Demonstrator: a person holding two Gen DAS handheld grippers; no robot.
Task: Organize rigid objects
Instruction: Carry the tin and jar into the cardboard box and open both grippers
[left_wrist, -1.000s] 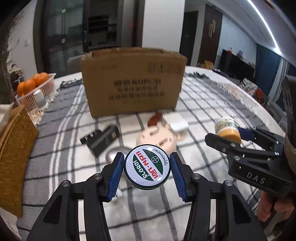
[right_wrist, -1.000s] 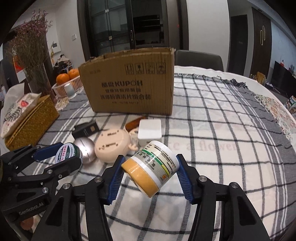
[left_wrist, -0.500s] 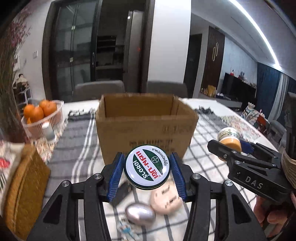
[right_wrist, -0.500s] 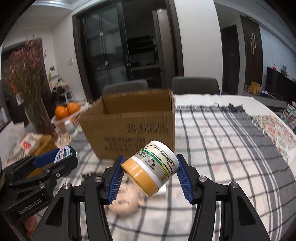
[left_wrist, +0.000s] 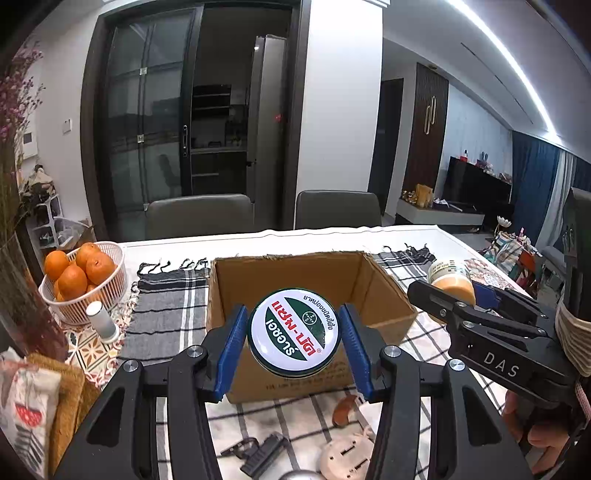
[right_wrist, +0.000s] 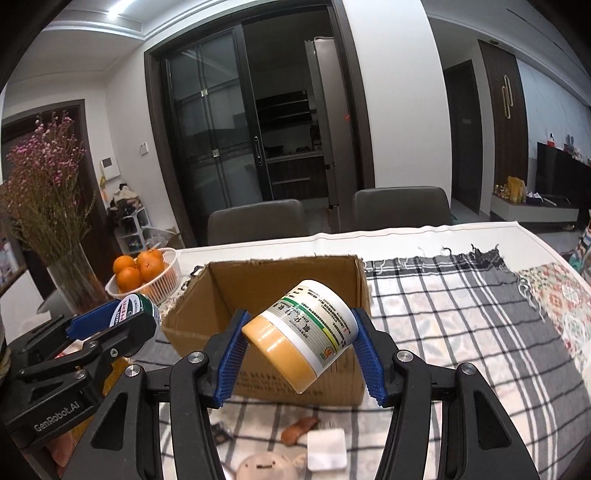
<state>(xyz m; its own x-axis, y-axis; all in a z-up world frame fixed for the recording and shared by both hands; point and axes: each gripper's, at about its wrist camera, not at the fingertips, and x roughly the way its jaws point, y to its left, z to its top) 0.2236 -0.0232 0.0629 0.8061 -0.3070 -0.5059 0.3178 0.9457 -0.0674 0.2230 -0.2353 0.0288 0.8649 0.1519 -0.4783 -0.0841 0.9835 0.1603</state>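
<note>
My left gripper (left_wrist: 293, 345) is shut on a round green-and-white tin (left_wrist: 293, 332), held in the air in front of an open cardboard box (left_wrist: 295, 269). My right gripper (right_wrist: 299, 347) is shut on a white jar with a tan lid (right_wrist: 301, 334), tilted, also in front of the box (right_wrist: 280, 277). The box interior that shows looks empty. Each gripper appears in the other's view: the right one with the jar (left_wrist: 452, 284), the left one with the tin (right_wrist: 131, 308).
On the checked cloth below lie a beige round device (left_wrist: 347, 456), a black clip (left_wrist: 258, 452), a brown piece (right_wrist: 297, 428) and a white block (right_wrist: 327, 448). A white basket of oranges (left_wrist: 81, 280) and a vase of dried flowers (right_wrist: 74, 277) stand at left.
Both grippers have risen with their objects and now look over the box's front edge into its open top. The loose items on the cloth have dropped to the bottom of both views.
</note>
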